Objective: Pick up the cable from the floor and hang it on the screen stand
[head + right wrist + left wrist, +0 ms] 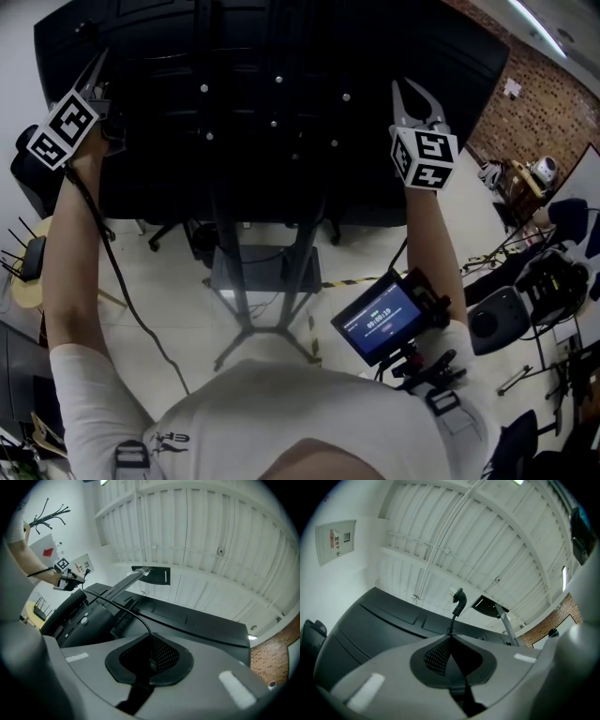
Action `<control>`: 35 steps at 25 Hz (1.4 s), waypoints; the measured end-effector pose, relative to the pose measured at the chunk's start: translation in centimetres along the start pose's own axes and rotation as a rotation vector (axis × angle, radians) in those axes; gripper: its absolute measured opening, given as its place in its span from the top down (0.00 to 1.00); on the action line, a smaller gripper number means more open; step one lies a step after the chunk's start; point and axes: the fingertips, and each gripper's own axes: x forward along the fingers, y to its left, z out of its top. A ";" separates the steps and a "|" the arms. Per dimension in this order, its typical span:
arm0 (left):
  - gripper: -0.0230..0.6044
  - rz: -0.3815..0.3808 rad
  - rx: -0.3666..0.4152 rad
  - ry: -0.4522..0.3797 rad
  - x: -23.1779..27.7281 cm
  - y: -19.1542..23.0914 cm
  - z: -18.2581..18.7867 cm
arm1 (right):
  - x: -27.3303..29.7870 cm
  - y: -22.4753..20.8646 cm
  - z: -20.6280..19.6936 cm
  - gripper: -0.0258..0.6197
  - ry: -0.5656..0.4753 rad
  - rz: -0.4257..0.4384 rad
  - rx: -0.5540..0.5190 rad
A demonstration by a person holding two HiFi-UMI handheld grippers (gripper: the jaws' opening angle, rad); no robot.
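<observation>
Head view: my left gripper (97, 64) and right gripper (409, 94) are raised behind the big black flat screen (281, 112); the thin black cable (112, 262) trails below it.
Left gripper view: jaws clenched on the cable's plug end (459, 603), poking above the screen.
Right gripper view: jaws pinching the cable (122, 605), strung across the screen's back, I reckon for draping.

cable (119, 605) btwn L tool (97, 61) & R tool (406, 94) | screen stand (251, 281) below

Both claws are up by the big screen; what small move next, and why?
Probably ease both down so the cable drapes on the screen stand: the left gripper and right gripper are each shut on it, and it spans between them across the screen's back.
</observation>
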 end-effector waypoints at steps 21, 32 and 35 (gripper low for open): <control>0.94 0.064 -0.016 0.006 -2.7 6.6 -1.7 | 1.7 5.6 0.1 0.92 0.115 0.057 -0.124; 0.94 0.079 0.005 0.007 -1.0 6.8 -1.2 | 1.4 5.8 -0.1 0.91 0.112 0.082 -0.140; 0.93 0.089 0.016 0.016 -0.4 7.1 -1.6 | 1.2 5.7 -0.3 0.91 0.105 0.081 -0.134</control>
